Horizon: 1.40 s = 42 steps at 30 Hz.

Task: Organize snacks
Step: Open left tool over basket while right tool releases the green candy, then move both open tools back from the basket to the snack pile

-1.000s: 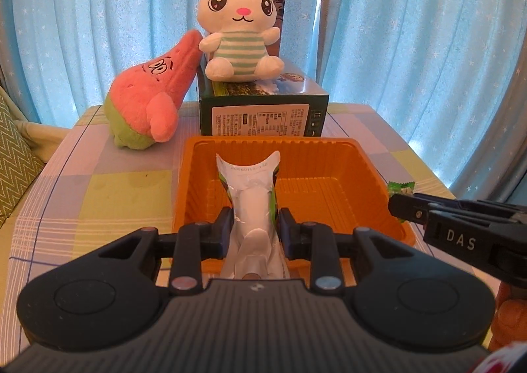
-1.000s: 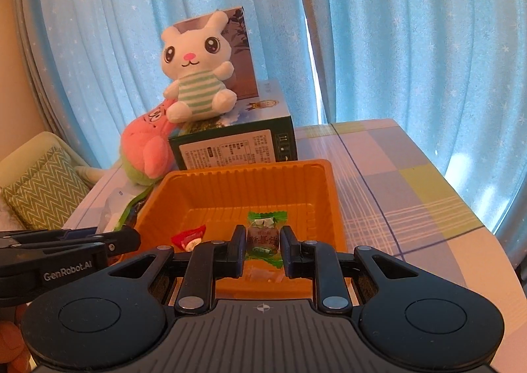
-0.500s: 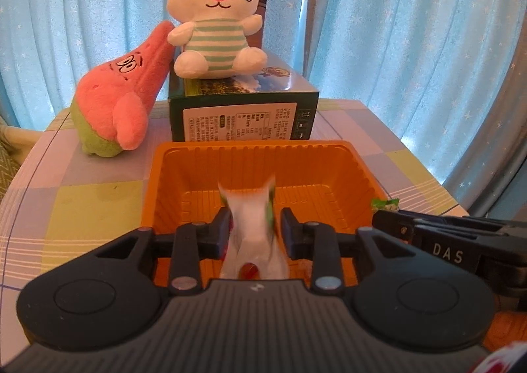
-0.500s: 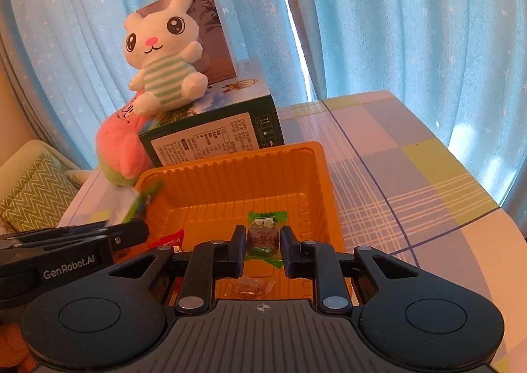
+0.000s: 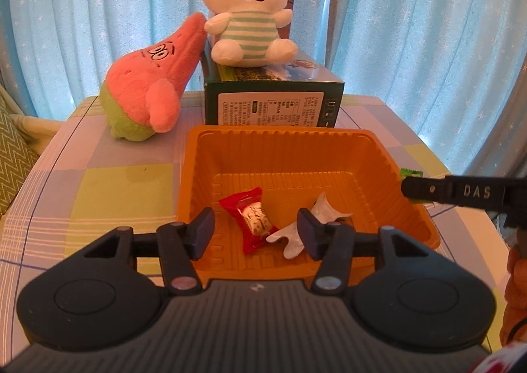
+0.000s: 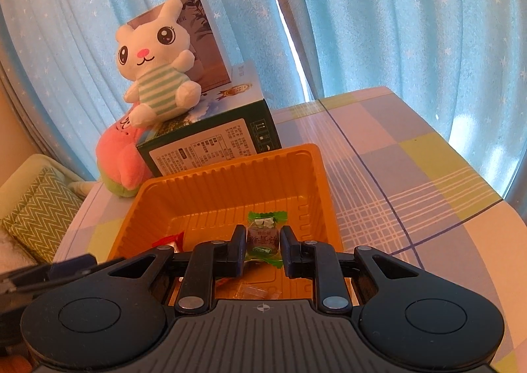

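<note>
A: Snack: the white packet (image 5: 316,223) is out of the left gripper (image 5: 255,231) and lies in the orange tray (image 5: 372,149), beside the red snack (image 5: 252,220). A second ago it stood upright, pinched between those fingers.

B: Confirm the fingers.

A: Left jaws are opening, spread well apart. Nothing is between them. The packet's edge sits just beside the right-hand finger (image 5: 309,236); contact or not, I cannot tell.

B: Meaning for the task?

A: One more snack looks delivered. I judge the left hand's drop as done, leaving that gripper free for another pick.

B: Right side?

A: The right gripper (image 6: 263,248) pinches a green candy (image 6: 265,234), pads pressed onto its sides, the wrapper's frills showing above and below. It hangs over the tray's near part, clear of the floor as far as I can see. Same grip as a second ago, though this view has tilted since then, with the tray lower in it.

B: Anything else in the tray?

A: From the right wrist, a corner of the red snack shows at the left, and something clear and crinkled lies just under the fingers, too blurred to name.

B: Surroundings?

A: The box (image 5: 271,106) with the bunny (image 5: 250,30) on top stands behind the tray, the pink plush (image 5: 148,90) leaning beside it.

B: Next, by your reading?

A: Probably releasing the green candy into the tray.
</note>
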Each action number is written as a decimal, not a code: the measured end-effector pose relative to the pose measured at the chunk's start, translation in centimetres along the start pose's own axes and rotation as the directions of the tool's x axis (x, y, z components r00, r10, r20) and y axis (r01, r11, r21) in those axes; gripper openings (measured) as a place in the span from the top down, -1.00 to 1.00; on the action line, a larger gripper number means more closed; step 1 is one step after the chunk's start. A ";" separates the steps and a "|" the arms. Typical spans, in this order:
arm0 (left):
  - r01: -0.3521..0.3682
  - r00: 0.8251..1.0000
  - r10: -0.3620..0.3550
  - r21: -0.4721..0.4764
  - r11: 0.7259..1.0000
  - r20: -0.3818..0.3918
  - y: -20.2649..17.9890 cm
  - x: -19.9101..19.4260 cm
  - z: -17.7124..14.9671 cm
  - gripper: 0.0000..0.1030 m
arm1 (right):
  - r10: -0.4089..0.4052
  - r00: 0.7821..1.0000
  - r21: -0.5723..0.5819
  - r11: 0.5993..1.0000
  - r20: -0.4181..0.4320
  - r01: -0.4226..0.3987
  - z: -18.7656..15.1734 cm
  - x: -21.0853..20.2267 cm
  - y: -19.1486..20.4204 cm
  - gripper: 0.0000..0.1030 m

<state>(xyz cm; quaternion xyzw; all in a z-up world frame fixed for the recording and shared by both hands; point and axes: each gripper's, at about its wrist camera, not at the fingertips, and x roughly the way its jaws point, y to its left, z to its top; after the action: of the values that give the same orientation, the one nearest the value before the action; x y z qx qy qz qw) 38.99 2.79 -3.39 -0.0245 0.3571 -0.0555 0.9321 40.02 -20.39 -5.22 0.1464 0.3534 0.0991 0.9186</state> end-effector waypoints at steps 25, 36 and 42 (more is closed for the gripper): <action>-0.054 0.998 0.053 -0.106 0.993 -0.018 0.3 -11.8 -8.0 -0.56 | -0.029 0.997 -0.032 0.999 0.068 0.031 -5.7 -12.8 -0.2 -0.40; -0.088 0.996 0.086 -0.127 0.988 -0.021 -0.7 -19.6 -13.1 -0.70 | -0.023 0.997 -0.117 0.993 0.076 0.032 -12.1 -21.1 2.3 -0.40; -0.103 0.994 0.101 -0.114 0.988 -0.029 -1.1 -22.4 -15.8 -0.73 | -0.041 0.997 -0.128 0.991 0.068 0.050 -15.1 -24.0 1.9 -0.40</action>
<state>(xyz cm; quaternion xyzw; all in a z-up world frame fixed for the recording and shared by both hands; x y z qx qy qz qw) 11.80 4.34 -0.24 -0.0594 0.3715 0.0128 0.9264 12.06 -22.40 -0.39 0.0815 0.3192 0.0958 0.9393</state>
